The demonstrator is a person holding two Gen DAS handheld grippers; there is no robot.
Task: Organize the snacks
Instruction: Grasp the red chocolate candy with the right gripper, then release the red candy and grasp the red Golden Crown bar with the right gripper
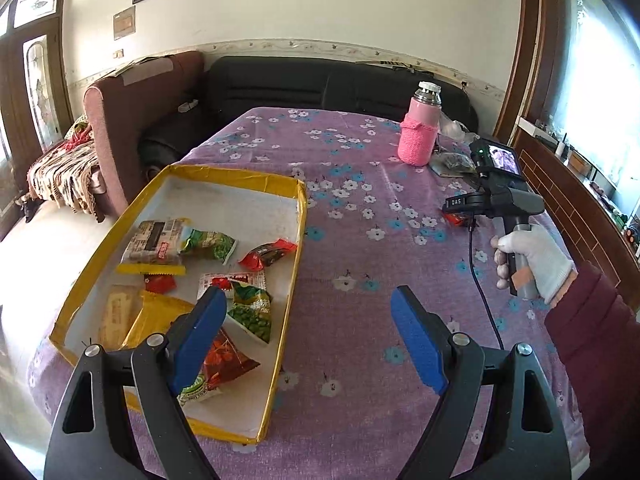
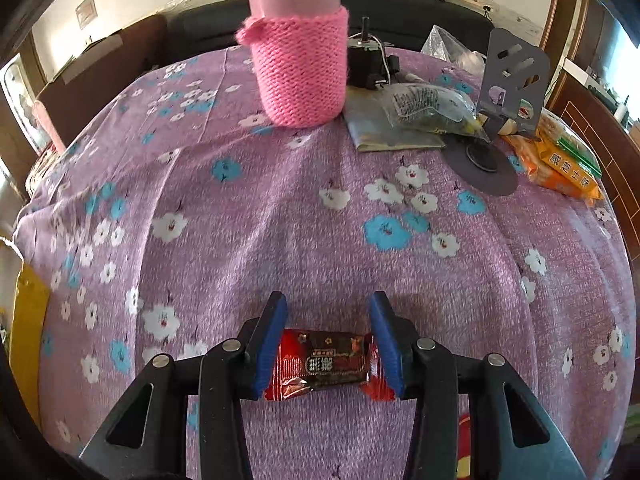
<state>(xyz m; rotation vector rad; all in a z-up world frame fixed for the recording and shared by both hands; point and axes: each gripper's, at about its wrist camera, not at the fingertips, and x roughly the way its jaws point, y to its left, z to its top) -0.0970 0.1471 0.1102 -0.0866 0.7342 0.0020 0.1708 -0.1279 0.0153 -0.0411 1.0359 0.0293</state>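
A yellow-rimmed tray (image 1: 298, 240) lies on the left of the purple floral table and holds several snack packets, among them a green pea packet (image 1: 210, 243) and a red candy (image 1: 267, 255). My left gripper (image 1: 310, 312) is open and empty, low over the tray's right edge. My right gripper (image 2: 328, 316) is shut on a small red and brown candy packet (image 2: 324, 362), held between its blue pads just above the cloth. In the left wrist view the right gripper (image 1: 460, 210) sits at the right with the red packet (image 1: 456, 218) under it.
A pink bottle in a knitted sleeve (image 2: 300, 60) stands at the table's far side. Beside it lie a clear snack bag (image 2: 432, 110), a grey phone stand (image 2: 508, 92) and an orange snack packet (image 2: 564, 168). Sofas stand behind the table.
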